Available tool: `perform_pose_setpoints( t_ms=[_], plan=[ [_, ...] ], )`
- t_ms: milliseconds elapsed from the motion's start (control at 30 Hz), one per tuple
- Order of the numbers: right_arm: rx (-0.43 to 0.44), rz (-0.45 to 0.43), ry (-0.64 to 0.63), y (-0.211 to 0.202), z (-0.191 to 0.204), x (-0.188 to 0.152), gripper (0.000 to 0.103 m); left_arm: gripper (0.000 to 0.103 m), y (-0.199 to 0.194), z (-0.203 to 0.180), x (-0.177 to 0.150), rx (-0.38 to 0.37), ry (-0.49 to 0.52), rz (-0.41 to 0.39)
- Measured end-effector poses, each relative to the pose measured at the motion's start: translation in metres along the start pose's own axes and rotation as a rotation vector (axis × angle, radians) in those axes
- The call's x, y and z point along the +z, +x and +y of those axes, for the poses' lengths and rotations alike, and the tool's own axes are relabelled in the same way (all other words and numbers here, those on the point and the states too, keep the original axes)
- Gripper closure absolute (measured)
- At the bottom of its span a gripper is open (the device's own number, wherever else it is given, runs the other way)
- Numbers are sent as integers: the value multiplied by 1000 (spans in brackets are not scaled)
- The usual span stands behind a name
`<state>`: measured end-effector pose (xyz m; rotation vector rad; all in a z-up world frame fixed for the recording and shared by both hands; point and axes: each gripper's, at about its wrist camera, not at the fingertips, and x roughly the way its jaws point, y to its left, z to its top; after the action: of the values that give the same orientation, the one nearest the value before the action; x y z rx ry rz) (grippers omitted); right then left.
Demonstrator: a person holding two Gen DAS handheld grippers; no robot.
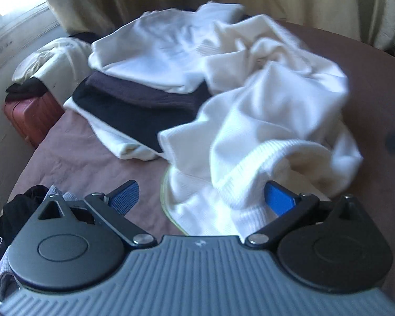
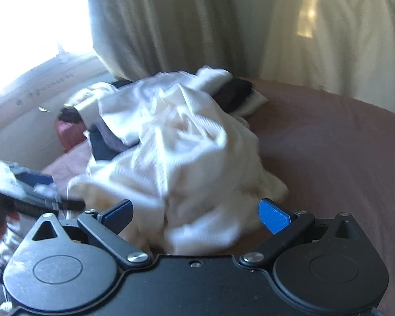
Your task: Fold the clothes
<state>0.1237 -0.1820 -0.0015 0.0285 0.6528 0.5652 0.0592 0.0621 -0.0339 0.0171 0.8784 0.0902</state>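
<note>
Both claws are spread wide here, nothing pinched in either one. The left claw point(image 1: 201, 197) sits right at the near edge of the crumpled white garment point(image 1: 263, 121), which is bunched up in a heap on the mauve bedspread point(image 1: 92, 147). A ribbed cuff or hem point(image 1: 252, 173) of that garment lies right between the blue pads point(image 1: 277, 197), touching the right-side pad, but the fingers aren't closed on it.

The right claw point(image 2: 196, 217) is also parted, with the same white garment point(image 2: 176, 158) mounded up just ahead of it and spilling into the gap between its fingers. Frames are pretty motion-blurred, so the fabric detail is mushy.

Behind the white garment there's a stack of folded clothes point(image 1: 144, 97): dark navy and purple-grey pieces with a flat white one on top. Further off past the stack, beside the bed, a reddish suitcase point(image 1: 30, 118) has some dark and cream stuff piled on it. Cream curtains point(image 2: 158, 26) hang behind everything. Some dark and grey clothing point(image 1: 18, 210) sits near the left claw, off the white garment's left side.
</note>
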Motion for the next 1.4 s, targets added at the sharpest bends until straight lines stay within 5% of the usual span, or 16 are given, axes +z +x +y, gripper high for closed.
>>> perform_pose_setpoints(
  t_ms=[233, 333, 400, 467, 633, 733, 1033, 1133, 1300, 1400],
  plan=[
    [33, 169, 185, 110, -42, 35, 0, 0, 39, 12, -16, -221, -160, -29],
    [39, 214, 269, 141, -50, 26, 2, 0, 74, 12, -22, -274, -269, 37],
    [57, 203, 243, 142, -40, 17, 20, 0, 92, 10, -28, -293, -330, 75],
    [20, 196, 150, 135, -24, 8, 76, 6, 99, 2, -31, -269, -309, 102],
    [-69, 92, 1, 94, 6, -4, 83, 63, 79, -3, -26, -274, -325, 86],
    [-119, -10, -27, 58, 17, 3, 88, 81, 62, -8, -27, -292, -327, 38],
    [-290, -170, -82, -38, 12, 25, 92, 83, -6, -39, -25, -448, -245, -123],
    [-362, -175, -100, -66, 5, 18, 92, 83, -26, -50, -18, -477, -178, -114],
    [-452, -135, -58, -99, -19, -7, 92, 83, -48, -74, -21, -410, -147, -127],
    [-482, -103, 3, -105, -35, -28, 92, 83, -32, -78, -33, -444, -185, -50]
  ],
)
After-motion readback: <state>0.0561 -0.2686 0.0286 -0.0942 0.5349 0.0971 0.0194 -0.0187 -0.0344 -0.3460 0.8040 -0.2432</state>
